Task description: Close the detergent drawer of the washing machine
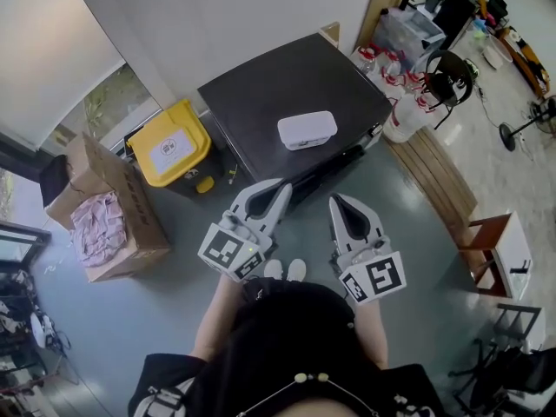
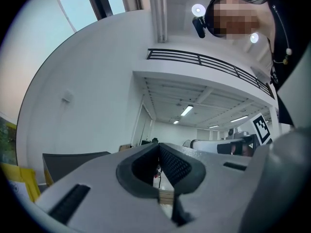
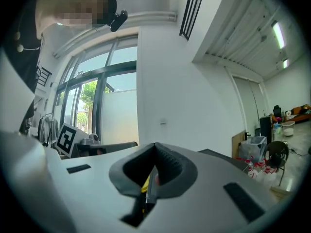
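Dark clothing of the person (image 1: 291, 337) is seen at the lower edge of the head view, and two white shoes (image 1: 286, 269) are seen on the grey floor (image 1: 174, 302) just in front of it. Both tools are held out in front of the body, side by side and a little apart. The left tool (image 1: 280, 186) is pressed together, and nothing is pinched between its ribbed pads (image 2: 171, 163). The right tool (image 1: 335, 200) is pressed together as well and is also empty.

Just beyond the two tips the washing machine (image 1: 287, 85) is placed, with its dark flat top turned to the camera. A white box (image 1: 307, 129) is laid on this top, near the front edge. The front face is seen only at a very steep angle, so the detergent drawer cannot be made out, and it cannot be told whether it is pushed in. No tool is in contact with the machine.

At the left of the machine a yellow bin (image 1: 171, 143) is placed on the floor. Further left, an open cardboard box (image 1: 130, 207) with pink cloth (image 1: 94, 224) inside is seen. At the right, a wooden bench (image 1: 434, 181) is set along the floor.
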A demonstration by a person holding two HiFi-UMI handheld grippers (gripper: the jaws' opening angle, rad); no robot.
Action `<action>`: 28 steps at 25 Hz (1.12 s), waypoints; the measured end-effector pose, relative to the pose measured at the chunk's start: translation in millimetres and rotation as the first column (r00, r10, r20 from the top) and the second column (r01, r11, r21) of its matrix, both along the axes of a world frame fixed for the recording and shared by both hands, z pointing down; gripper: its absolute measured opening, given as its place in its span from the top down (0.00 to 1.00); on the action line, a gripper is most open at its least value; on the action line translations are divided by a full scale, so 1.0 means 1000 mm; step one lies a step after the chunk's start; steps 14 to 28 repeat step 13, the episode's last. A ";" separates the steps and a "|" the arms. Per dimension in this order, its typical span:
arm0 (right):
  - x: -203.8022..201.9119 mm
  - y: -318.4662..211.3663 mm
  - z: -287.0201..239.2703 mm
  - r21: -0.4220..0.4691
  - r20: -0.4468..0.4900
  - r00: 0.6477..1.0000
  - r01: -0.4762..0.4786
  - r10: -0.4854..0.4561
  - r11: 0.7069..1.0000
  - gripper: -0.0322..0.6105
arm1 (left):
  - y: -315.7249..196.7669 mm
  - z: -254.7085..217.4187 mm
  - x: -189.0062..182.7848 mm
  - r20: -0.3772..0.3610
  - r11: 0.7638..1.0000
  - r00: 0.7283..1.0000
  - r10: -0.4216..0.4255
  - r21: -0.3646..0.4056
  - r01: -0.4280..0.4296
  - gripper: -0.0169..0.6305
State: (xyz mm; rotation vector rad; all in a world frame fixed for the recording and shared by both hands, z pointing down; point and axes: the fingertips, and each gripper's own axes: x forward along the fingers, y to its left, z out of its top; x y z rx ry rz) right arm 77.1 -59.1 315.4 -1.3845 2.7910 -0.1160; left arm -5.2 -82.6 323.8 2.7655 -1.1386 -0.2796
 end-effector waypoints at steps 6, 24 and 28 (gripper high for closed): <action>0.001 0.006 -0.002 0.014 -0.017 1.000 0.007 -0.007 1.000 0.95 | 0.006 -0.001 0.008 0.013 1.000 1.000 0.011 0.004 -0.011 0.96; 0.005 0.010 0.000 0.015 -0.038 0.999 -0.006 0.006 1.000 0.95 | 0.014 -0.006 0.006 0.008 1.000 1.000 0.001 0.012 -0.001 0.96; 0.005 0.010 0.000 0.015 -0.038 0.999 -0.006 0.006 1.000 0.95 | 0.014 -0.006 0.006 0.008 1.000 1.000 0.001 0.012 -0.001 0.96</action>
